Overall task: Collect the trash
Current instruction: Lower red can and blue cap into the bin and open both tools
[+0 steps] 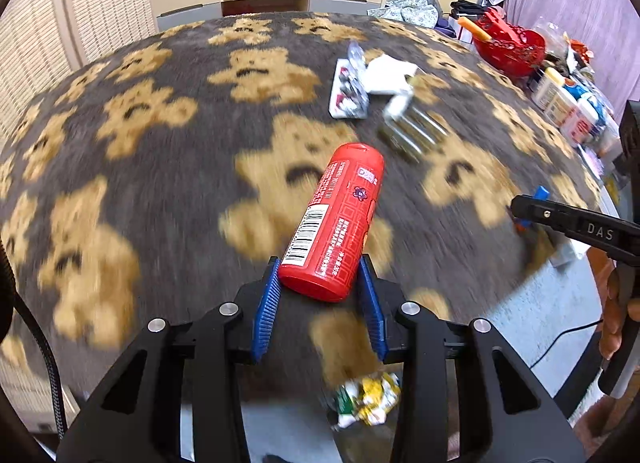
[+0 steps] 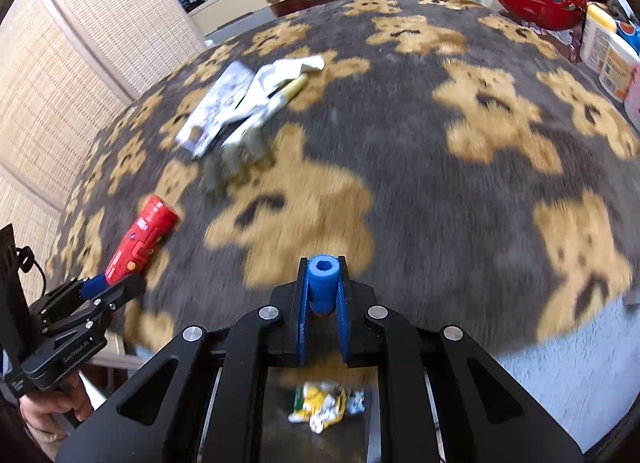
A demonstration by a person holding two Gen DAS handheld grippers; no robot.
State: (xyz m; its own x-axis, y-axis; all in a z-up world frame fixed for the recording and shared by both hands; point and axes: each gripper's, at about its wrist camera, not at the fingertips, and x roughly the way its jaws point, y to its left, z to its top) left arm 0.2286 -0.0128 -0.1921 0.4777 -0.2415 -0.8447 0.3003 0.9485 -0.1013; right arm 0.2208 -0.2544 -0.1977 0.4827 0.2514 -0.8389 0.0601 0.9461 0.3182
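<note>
Crumpled yellow-and-white wrappers (image 1: 366, 399) lie lowest in both wrist frames, directly below my claws. Left claw (image 1: 320, 295) is clamped on the base of a red bottle (image 1: 334, 223), whose long axis runs up and slightly right, away from the camera. Right claw (image 2: 323, 299) is pinched on a blue foam tube (image 2: 323, 283), pointing up the frame. Both loads hang over the edge of the bear-patterned table (image 1: 160, 191), so I judge the drop spot is straight down. More trash (image 2: 240, 103) waits at upper left in the right view.

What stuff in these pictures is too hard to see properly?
- Pale litter pile: smeared by motion blur in both views.
- Crumpled wrappers below: partly behind the right gripper frame.
- Small print on the red bottle in the left gripper: too small, left view.
</note>
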